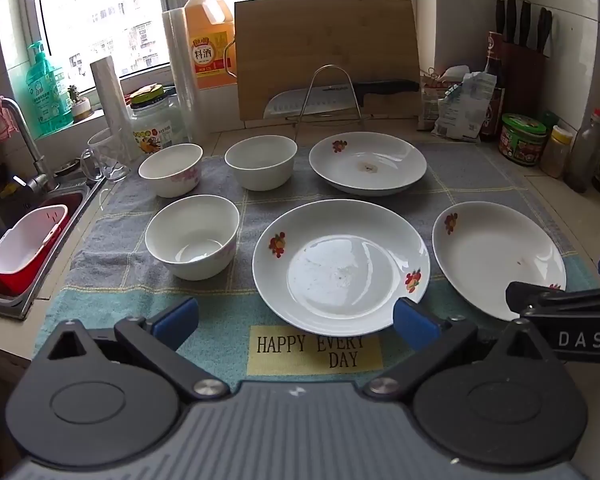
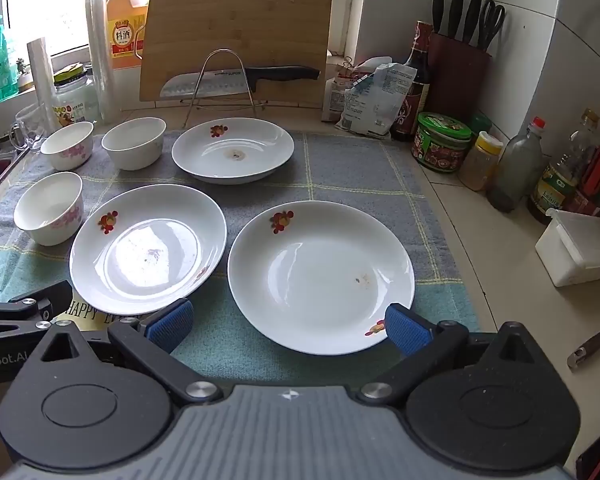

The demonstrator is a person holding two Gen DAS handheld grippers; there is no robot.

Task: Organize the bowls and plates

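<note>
Three white plates with fruit prints lie on a grey-green towel [image 1: 236, 312]: a near middle plate [image 1: 340, 266], a right plate [image 1: 498, 258] and a far plate [image 1: 367, 162]. Three white bowls stand left: near [image 1: 192, 236], far left [image 1: 171, 168], far middle [image 1: 261, 162]. My left gripper [image 1: 296, 320] is open and empty at the middle plate's near rim. My right gripper [image 2: 288, 326] is open and empty at the near rim of the right plate [image 2: 320, 276]. The middle plate [image 2: 148, 246], far plate [image 2: 233, 150] and bowls [image 2: 49, 207] also show in the right wrist view.
A sink [image 1: 24, 248] with a red-and-white basket lies left. A cutting board [image 1: 326, 56], a knife on a wire rack [image 1: 332, 98], bottles and jars line the back. Condiment bottles [image 2: 516, 168] and a white box [image 2: 576, 248] stand right.
</note>
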